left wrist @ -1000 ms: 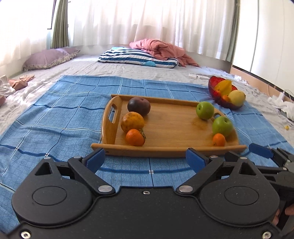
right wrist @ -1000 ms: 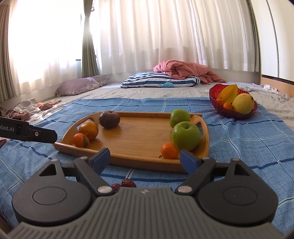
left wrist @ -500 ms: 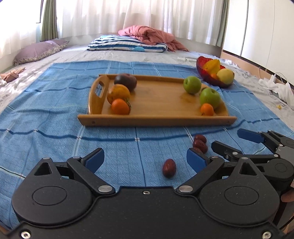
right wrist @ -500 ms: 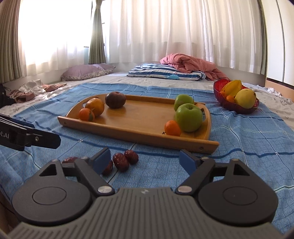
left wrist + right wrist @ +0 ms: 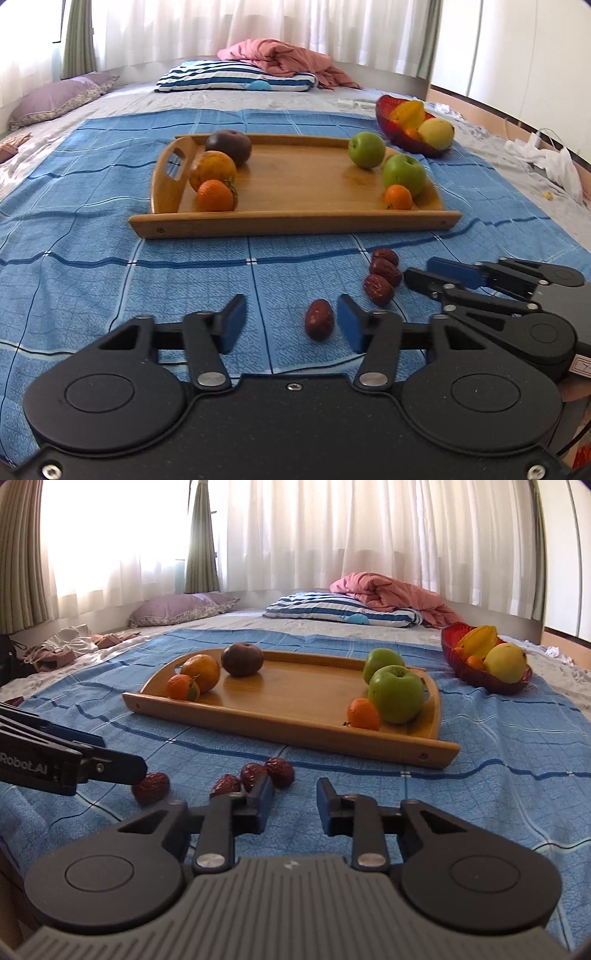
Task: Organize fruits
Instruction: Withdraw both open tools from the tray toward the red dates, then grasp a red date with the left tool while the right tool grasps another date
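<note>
Both cameras sit low over the blue cloth [image 5: 92, 258], looking forward along their own fingers toward the curtains [image 5: 369, 535]. They share the wooden tray [image 5: 295, 221] and loose dates [image 5: 255, 773]; each view catches the other gripper at its edge.

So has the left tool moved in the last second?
Yes. The left tool has pulled back from the tray; it now hangs over the cloth beside a date.
</note>
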The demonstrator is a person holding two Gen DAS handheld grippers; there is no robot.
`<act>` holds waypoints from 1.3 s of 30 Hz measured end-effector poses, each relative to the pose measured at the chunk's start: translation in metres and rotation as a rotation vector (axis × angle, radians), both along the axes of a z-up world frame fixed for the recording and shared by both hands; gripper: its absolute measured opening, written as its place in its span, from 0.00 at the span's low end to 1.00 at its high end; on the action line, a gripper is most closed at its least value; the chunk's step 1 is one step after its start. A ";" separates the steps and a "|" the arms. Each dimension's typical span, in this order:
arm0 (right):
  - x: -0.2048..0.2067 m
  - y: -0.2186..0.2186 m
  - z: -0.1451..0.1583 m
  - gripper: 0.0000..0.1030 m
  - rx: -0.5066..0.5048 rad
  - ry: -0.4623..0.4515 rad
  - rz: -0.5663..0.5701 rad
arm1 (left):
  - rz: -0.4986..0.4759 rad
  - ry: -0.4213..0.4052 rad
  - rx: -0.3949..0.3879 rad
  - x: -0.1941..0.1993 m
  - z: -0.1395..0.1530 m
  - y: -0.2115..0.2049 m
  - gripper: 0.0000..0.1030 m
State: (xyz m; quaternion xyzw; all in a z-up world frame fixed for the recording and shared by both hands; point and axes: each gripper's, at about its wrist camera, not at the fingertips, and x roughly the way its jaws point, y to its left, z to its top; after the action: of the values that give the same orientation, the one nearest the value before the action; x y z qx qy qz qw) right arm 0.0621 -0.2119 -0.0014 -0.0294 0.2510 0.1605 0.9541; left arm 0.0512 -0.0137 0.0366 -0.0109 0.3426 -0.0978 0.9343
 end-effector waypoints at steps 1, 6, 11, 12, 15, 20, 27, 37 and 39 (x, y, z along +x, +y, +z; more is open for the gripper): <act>0.000 0.001 0.000 0.32 0.002 0.004 0.009 | -0.006 0.001 -0.003 0.000 0.000 -0.001 0.46; 0.002 0.010 -0.003 0.31 -0.014 0.008 0.031 | -0.024 0.011 -0.008 0.003 -0.002 -0.005 0.43; 0.009 0.013 -0.003 0.31 0.004 0.027 0.045 | -0.044 0.051 -0.006 0.010 -0.008 -0.011 0.30; 0.010 0.014 -0.003 0.31 0.007 0.030 0.046 | -0.045 0.058 -0.006 0.010 -0.010 -0.012 0.30; 0.013 0.015 -0.003 0.31 0.012 0.040 0.049 | -0.036 0.071 -0.011 0.014 -0.013 -0.013 0.30; 0.017 0.019 -0.005 0.31 0.008 0.054 0.060 | -0.016 0.070 -0.018 0.017 -0.015 -0.013 0.30; 0.021 0.023 -0.007 0.36 -0.001 0.057 0.063 | -0.016 0.073 -0.015 0.020 -0.017 -0.014 0.30; 0.025 0.025 -0.008 0.39 0.004 0.060 0.060 | -0.021 0.065 -0.015 0.020 -0.017 -0.014 0.20; 0.025 0.025 -0.008 0.33 0.003 0.060 0.061 | -0.020 0.055 -0.013 0.020 -0.016 -0.013 0.18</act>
State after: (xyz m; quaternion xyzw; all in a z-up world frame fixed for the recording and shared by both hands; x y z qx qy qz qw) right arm 0.0871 -0.1868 -0.0092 -0.0306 0.2783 0.1905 0.9409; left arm 0.0716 -0.0269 0.0207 -0.0163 0.3676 -0.1091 0.9234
